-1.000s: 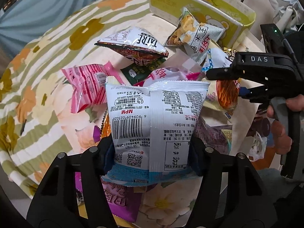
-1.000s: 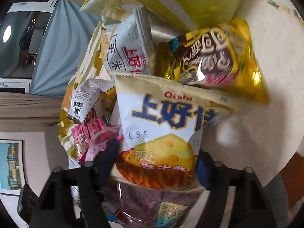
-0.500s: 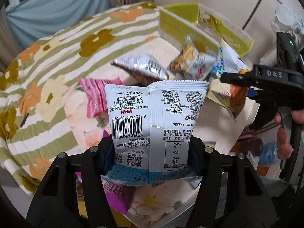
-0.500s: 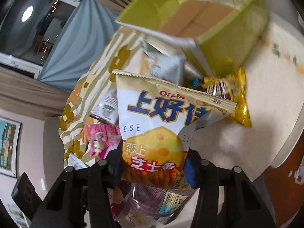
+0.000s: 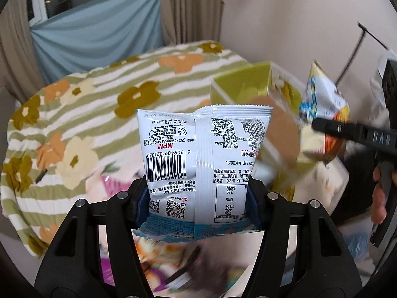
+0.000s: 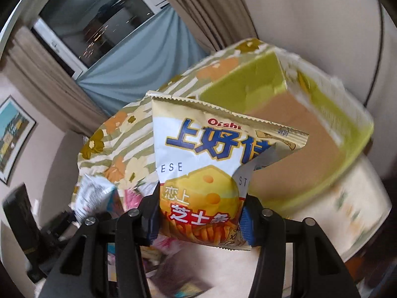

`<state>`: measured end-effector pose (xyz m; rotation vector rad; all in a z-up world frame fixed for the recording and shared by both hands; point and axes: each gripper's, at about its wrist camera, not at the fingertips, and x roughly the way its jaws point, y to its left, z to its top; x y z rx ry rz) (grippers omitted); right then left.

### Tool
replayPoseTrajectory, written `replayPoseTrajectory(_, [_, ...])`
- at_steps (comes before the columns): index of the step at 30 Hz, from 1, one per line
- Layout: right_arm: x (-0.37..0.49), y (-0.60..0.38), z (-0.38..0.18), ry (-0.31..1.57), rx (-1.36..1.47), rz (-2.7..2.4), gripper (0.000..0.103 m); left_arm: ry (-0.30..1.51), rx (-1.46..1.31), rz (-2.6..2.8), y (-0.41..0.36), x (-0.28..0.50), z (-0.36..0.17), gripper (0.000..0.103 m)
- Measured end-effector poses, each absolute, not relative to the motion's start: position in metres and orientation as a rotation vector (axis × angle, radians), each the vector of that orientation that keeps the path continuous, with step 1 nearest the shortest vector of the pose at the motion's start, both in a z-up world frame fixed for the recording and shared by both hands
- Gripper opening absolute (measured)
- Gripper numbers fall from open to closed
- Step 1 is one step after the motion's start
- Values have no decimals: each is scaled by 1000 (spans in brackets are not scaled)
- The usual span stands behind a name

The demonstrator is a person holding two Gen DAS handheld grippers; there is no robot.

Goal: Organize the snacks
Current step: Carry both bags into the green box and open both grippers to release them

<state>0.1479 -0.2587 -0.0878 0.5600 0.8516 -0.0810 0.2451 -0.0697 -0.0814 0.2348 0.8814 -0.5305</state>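
My left gripper [image 5: 198,198] is shut on the lower part of a white and blue snack bag [image 5: 203,154], which stands upright with its barcode side facing the camera. My right gripper [image 6: 199,214] is shut on a yellow Oishi cheese-stick bag [image 6: 203,164], held up in the air. In the left wrist view that cheese-stick bag [image 5: 322,104] shows at the right, pinched by a black finger [image 5: 330,128]. Behind both bags sits an open green cardboard box [image 5: 240,84] [image 6: 248,82], its brown inside visible.
A round table with a green-striped floral cloth [image 5: 99,114] lies below. Loose snack packets [image 6: 91,196] show blurred near the lower edge. A person's hand [image 5: 379,198] grips the right tool. Blue curtain [image 5: 94,32] and a wall stand behind.
Both grippers have risen off the table with their bags. The snack pile has dropped out of sight below, and the green box now sits just behind the bags. The right view has rolled.
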Motion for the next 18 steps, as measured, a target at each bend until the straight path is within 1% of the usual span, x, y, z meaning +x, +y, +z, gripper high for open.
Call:
replayPoseTrajectory(4, [169,-305,-82,872,452,-20,48,865,192,-466,-131,264,-69,58])
replayPoseTrajectory(10, [205,-369,-85,905,330,56,48,883,128,-397,-213,298,-70,58])
replayPoseTrajectory(14, [225,-399,-91,933,291,94,48,920,126,-364,-256,323,-84,58])
replayPoseTrajectory(18, [241,-418,-104,971,281,117,48,972,126,-342,-282,343,-105,58])
